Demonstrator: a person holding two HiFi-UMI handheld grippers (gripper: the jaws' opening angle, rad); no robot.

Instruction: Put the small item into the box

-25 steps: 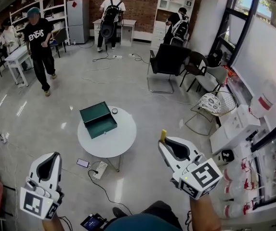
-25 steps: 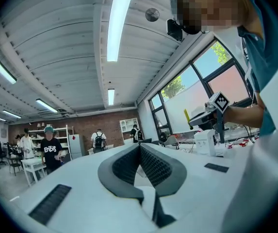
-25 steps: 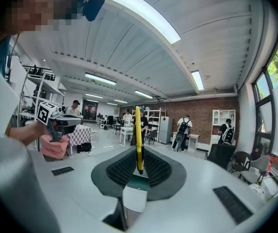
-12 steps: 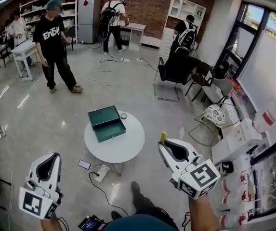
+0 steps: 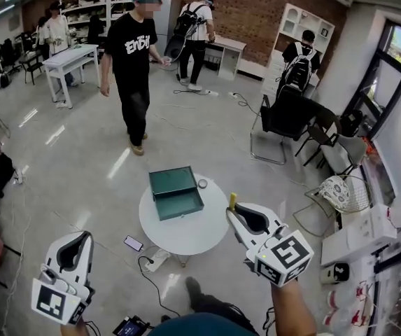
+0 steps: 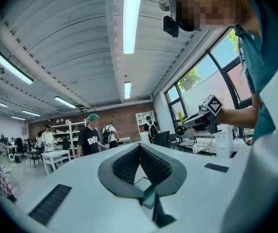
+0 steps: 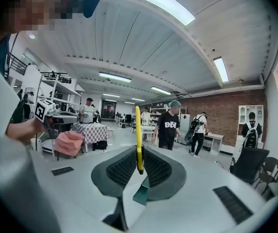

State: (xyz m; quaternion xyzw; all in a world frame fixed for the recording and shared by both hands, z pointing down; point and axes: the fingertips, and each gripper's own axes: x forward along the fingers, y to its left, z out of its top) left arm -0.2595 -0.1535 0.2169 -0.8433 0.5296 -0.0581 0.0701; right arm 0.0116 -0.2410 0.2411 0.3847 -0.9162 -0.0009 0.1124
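The right gripper (image 5: pixel 232 211) is pinching a thin yellow strip (image 5: pixel 233 199), well short of the box (image 5: pixel 181 211); the left gripper (image 5: pixel 81 236) is riding closed, empty; only the strip's end is being held, likely risking a slip.

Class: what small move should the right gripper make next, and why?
Probably carry the right gripper forward and left, toward the box. Its jaws are shut on the yellow item, while the open box lies on the table, not yet under it.
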